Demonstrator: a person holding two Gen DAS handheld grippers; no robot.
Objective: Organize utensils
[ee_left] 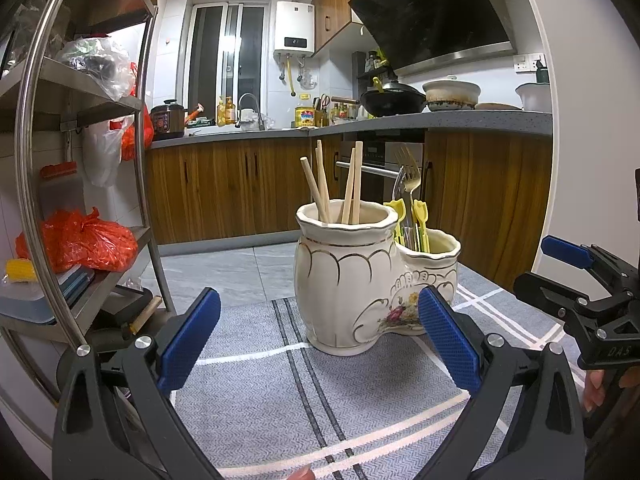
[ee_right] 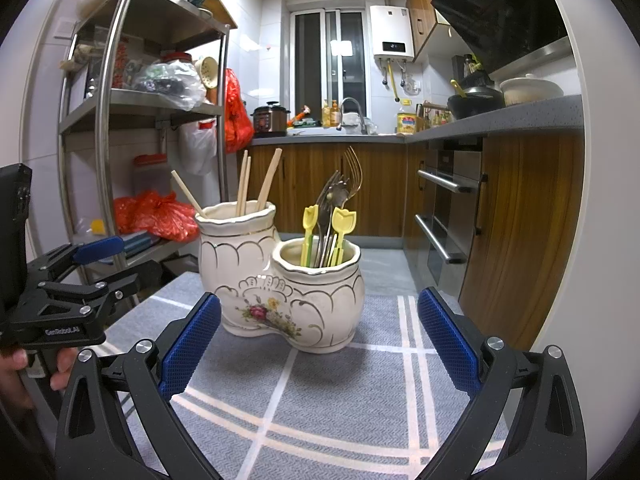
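Note:
A cream ceramic two-pot utensil holder with gold trim and a flower print stands on a grey striped cloth. Its taller pot holds several wooden chopsticks. Its lower pot holds metal forks and yellow tulip-topped picks. My left gripper is open and empty, just in front of the holder. My right gripper is open and empty, in front of the lower pot. Each gripper also shows in the other's view, the right one and the left one.
A steel shelf rack with bags and boxes stands to the left. Wooden cabinets and an oven line the right side under a grey counter. The cloth's edges fall off to the tiled floor behind.

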